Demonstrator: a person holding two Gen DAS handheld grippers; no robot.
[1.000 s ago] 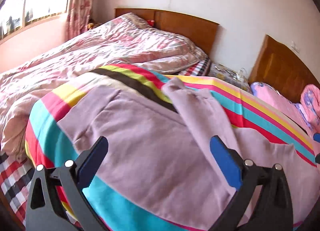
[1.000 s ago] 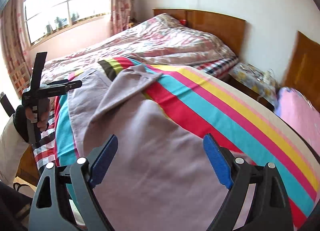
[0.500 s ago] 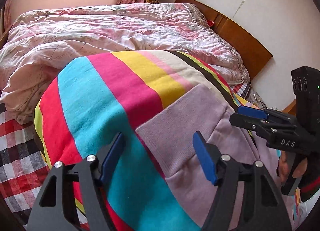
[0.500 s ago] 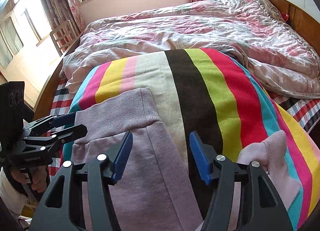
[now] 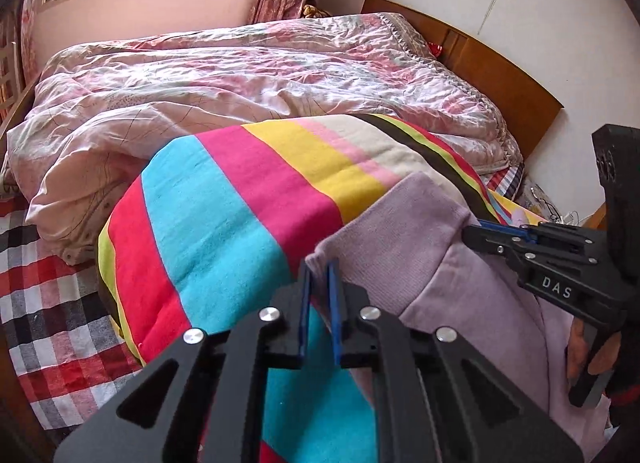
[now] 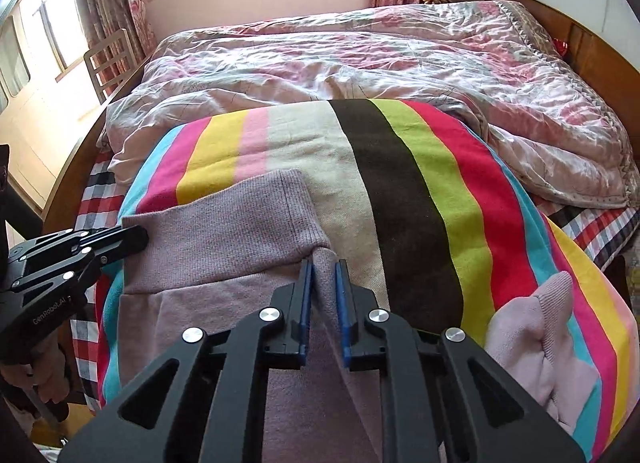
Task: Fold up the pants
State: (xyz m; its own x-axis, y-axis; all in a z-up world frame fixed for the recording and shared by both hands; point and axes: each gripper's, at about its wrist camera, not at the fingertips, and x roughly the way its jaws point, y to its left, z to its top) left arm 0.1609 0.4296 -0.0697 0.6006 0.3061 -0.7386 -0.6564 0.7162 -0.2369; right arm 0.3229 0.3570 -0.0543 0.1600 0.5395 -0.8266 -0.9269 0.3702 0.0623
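Lilac pants [image 5: 420, 247] lie on a striped blanket [image 5: 224, 223], ribbed waistband [image 6: 224, 239] towards the window. My left gripper [image 5: 320, 269] sits at the waistband's left corner, its jaws closing with the fabric edge pinched between the blue pads. At the opposite corner my right gripper [image 6: 324, 269] is also closing, a raised fold of the waistband squeezed between its pads. Each gripper shows in the other's view: the right gripper [image 5: 470, 229] at the far corner, the left gripper [image 6: 140, 237] at the near-left one. A pant leg cuff [image 6: 532, 323] lies bunched at the right.
A crumpled pink floral quilt [image 5: 240, 75] fills the bed behind the blanket [image 6: 400, 183]. A red checked sheet [image 5: 48, 303] shows at the bed's edge. The wooden headboard [image 5: 500, 75] stands to the right, and a chair [image 6: 108, 59] below the window.
Both grippers swung from the pant legs to the waistband end, dropped to its two corners and went from wide open to pinching the fabric.
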